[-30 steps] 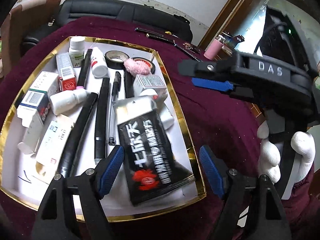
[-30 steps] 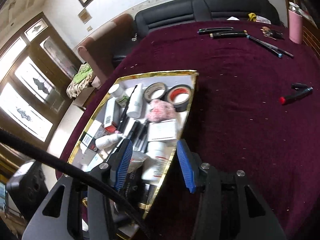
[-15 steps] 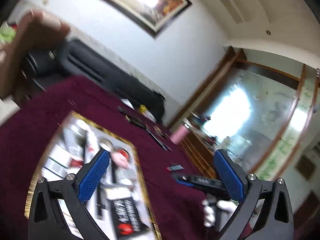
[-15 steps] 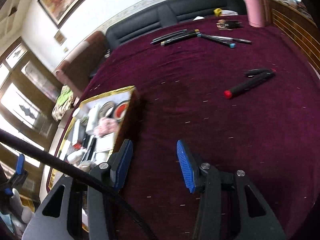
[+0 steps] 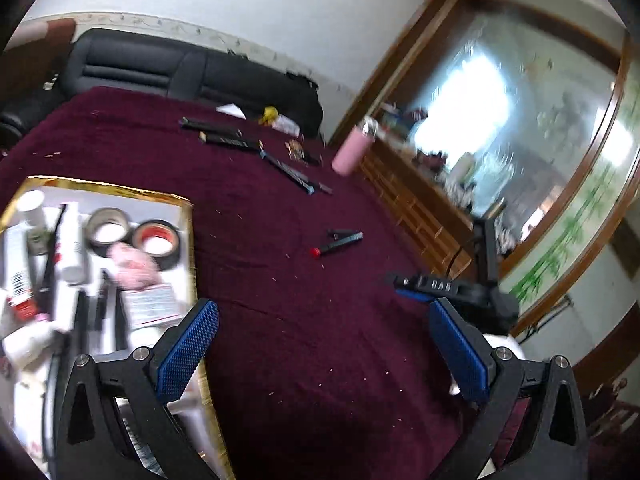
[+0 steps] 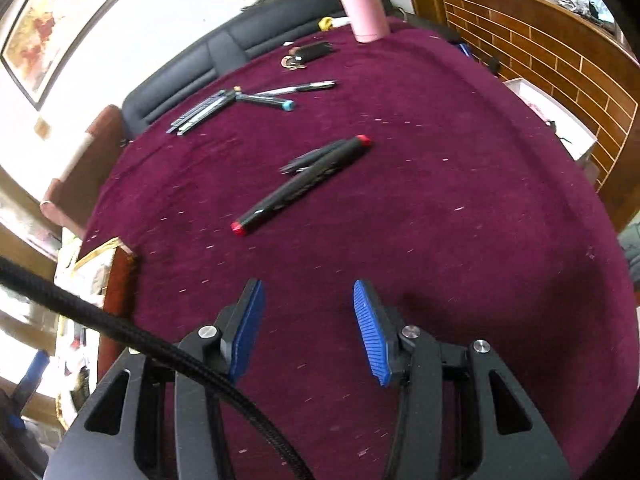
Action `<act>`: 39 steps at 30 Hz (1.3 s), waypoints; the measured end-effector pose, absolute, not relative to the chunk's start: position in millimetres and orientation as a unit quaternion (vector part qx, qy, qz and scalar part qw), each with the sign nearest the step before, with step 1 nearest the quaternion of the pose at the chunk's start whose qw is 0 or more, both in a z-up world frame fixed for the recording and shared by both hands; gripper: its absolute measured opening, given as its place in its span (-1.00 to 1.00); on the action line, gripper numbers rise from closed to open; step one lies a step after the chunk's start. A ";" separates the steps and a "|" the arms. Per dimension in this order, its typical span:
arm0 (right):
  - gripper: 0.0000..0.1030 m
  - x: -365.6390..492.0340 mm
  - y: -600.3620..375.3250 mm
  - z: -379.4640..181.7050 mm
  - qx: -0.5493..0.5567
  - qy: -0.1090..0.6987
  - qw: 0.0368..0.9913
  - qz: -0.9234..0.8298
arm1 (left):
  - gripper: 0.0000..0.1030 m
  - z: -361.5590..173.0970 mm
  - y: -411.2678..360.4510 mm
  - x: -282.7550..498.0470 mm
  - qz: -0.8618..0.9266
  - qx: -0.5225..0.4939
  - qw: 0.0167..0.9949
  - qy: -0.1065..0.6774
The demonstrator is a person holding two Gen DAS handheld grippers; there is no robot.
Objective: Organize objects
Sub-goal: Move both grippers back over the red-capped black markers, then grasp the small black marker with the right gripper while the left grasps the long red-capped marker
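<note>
- A table is covered by a deep maroon, velvety cloth (image 6: pixel 460 208), dotted with pale lint specks.
- A black cylindrical marker (image 6: pixel 300 186) with a red cap at each end is seen lying flat on the cloth, ahead of the right gripper (image 6: pixel 308 330) and well apart from it; a smaller dark pen-like piece (image 6: pixel 310 158) lies just beside it.
- The right gripper's blue ribbed pads (image 6: pixel 370 332) are held partly apart, with nothing but cloth between them.
- The left gripper (image 5: pixel 320 348) is spread wide and empty, its jaws having just been opening; its blue pads (image 5: pixel 188 350) are diamond-textured.
- A shallow white tray with a shiny gold rim (image 5: pixel 188 216) is seen at the left, filled with boxes, white bottles, dark pens, a pink fluffy item and two tape rolls (image 5: pixel 132 234).
- Several slim pens (image 6: pixel 240 100) are scattered farther back, near a smooth pink cylindrical bottle (image 6: pixel 362 8) standing upright.
</note>
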State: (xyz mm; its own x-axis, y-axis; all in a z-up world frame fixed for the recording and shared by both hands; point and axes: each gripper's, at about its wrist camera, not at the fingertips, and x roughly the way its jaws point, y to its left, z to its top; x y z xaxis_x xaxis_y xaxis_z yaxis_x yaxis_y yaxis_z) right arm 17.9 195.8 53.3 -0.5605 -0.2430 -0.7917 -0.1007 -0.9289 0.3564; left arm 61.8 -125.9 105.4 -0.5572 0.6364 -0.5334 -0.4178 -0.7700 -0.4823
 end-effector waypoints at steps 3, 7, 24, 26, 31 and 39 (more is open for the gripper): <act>-0.13 4.3 197.2 50.7 0.472 -0.175 0.036 -0.863 | 0.97 97.1 -94.9 50.0 0.862 -0.387 0.303 -0.121; -0.13 -25.7 193.0 45.4 0.483 -0.172 0.032 -0.858 | 0.96 97.2 -68.4 37.9 0.854 -0.407 0.309 -0.100; 0.01 -100.3 136.0 27.2 0.506 -0.029 -0.057 -0.860 | 0.96 97.9 -86.4 15.7 0.866 -0.408 0.267 -0.109; 0.01 -96.9 144.6 29.0 0.509 -0.044 -0.047 -0.858 | 0.96 96.4 -87.3 16.0 0.864 -0.410 0.269 -0.112; 0.01 -78.4 173.9 51.1 0.474 -0.084 -0.009 -0.877 | 0.96 96.4 -90.5 17.3 0.864 -0.412 0.268 -0.110; 0.02 -116.4 240.5 49.8 0.469 -0.198 0.016 -0.860 | 0.96 91.7 -96.8 19.1 0.858 -0.418 0.270 -0.128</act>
State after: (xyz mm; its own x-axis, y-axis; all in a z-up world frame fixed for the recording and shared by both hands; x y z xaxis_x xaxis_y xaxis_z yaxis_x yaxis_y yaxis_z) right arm -116.4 240.5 49.8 -0.5589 -0.2135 -0.8013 -0.1573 -0.9214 0.3552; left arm 19.1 -96.8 91.7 -0.5036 0.5708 -0.6485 -0.3565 -0.8210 -0.4459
